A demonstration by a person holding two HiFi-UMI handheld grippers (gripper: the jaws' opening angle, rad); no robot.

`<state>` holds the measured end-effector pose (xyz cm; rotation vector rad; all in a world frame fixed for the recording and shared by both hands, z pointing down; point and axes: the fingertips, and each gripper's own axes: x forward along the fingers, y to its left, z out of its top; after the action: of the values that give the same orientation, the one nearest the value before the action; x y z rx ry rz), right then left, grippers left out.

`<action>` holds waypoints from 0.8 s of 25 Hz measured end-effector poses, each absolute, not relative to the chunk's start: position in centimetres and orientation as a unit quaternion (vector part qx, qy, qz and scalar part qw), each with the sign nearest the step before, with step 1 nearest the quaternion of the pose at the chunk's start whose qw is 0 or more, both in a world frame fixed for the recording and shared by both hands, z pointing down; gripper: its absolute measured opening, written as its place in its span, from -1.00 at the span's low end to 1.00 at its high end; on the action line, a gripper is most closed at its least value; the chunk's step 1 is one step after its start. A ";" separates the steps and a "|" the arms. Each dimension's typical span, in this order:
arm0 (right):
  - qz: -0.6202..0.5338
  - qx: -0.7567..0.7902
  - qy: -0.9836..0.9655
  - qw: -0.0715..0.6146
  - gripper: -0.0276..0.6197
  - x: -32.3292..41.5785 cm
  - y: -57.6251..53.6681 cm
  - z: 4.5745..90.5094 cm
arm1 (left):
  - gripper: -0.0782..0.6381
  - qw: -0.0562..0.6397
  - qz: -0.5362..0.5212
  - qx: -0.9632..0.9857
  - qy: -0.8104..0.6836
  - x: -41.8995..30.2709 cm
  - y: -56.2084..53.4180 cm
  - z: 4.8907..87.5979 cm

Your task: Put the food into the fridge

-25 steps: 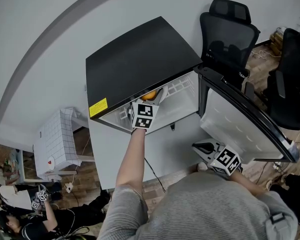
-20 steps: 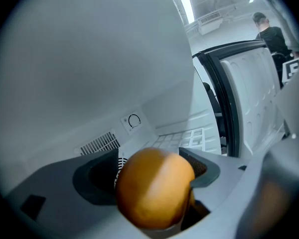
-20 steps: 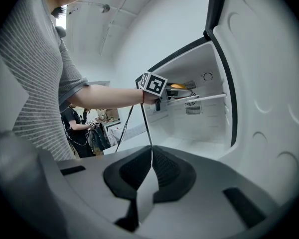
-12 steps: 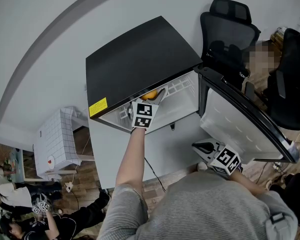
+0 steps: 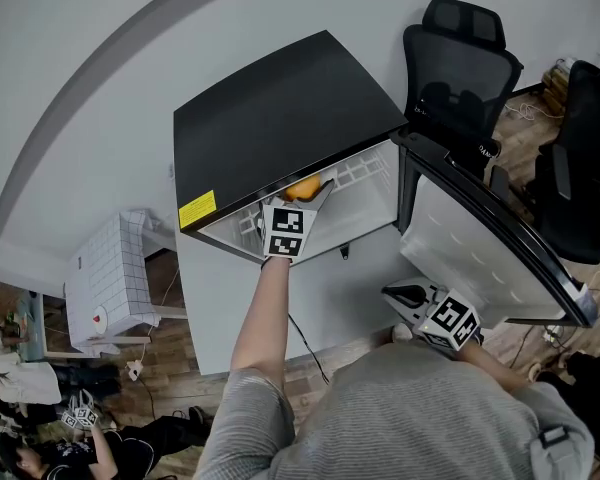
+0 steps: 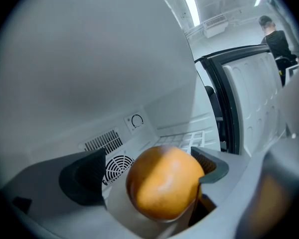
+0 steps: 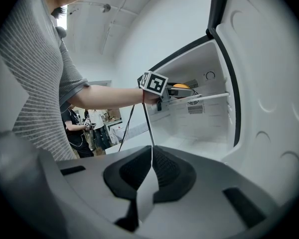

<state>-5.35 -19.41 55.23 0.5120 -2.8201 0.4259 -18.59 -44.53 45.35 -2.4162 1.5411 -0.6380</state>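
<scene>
An orange lies between the jaws of my left gripper, deep inside the small fridge near its back wall vent. The jaws have just been opening. The left pad stands clear of the fruit, and the right pad is beside it. In the head view the left gripper reaches into the top of the fridge, with the orange at its tip. My right gripper hangs low by the open door. Its pads are shut together on nothing.
A wire shelf and a thermostat dial sit behind the orange. Black office chairs stand right of the fridge, and a white grid-patterned cabinet stands to its left. People are at the lower left. A cable hangs from the left gripper.
The left jaws have spread and more of the orange shows between them. Both arms stay where they were. The people at the lower left have shifted.
</scene>
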 end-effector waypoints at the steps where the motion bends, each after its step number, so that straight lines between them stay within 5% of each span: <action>1: 0.145 0.175 -0.967 0.120 -0.88 -5.4 -19.4 55.1 | 0.67 0.102 -0.216 -0.818 0.523 -18.6 -44.4 45.3; 20: 0.136 0.164 -0.968 0.129 -0.88 -5.4 -18.4 55.9 | 0.67 0.102 -0.218 -0.811 0.533 -19.1 -42.8 45.5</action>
<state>-5.45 -18.37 55.87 0.4782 -2.8162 0.3951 -19.05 -42.83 45.54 -2.3938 1.5750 -0.6431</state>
